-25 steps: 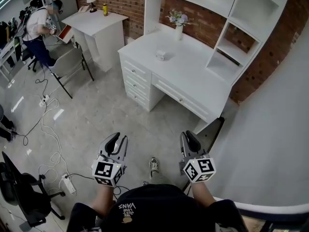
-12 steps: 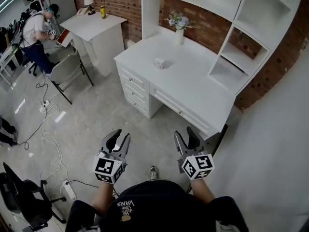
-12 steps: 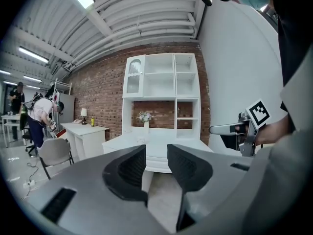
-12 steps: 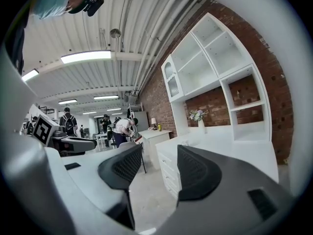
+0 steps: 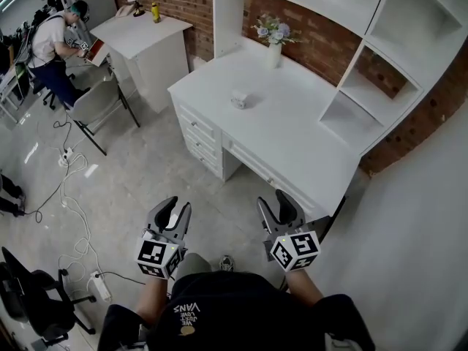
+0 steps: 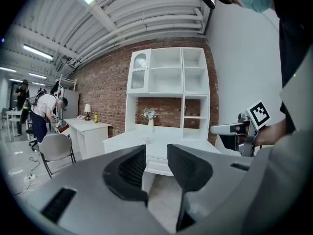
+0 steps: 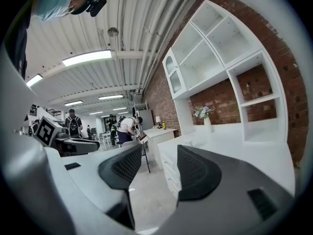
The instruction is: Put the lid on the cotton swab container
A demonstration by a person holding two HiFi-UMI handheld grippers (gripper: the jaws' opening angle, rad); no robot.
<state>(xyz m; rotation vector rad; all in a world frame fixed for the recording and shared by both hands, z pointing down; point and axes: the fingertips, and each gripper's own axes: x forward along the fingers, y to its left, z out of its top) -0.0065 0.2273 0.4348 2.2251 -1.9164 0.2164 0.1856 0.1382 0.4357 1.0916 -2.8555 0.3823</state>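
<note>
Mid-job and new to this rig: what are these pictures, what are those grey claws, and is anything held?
A person carries grey two-jaw tongs in each hand: left tongs, right tongs. One picture comes from a head camera looking down; the other two from cameras riding on each tongs. Both pairs' jaws have just been opening and stand apart with nothing between them, so nothing is held. On the white desk sit a small white container and a white vase of flowers.

Left gripper, right gripper: two. Large desk, small desk: two. Vase: one.
</note>
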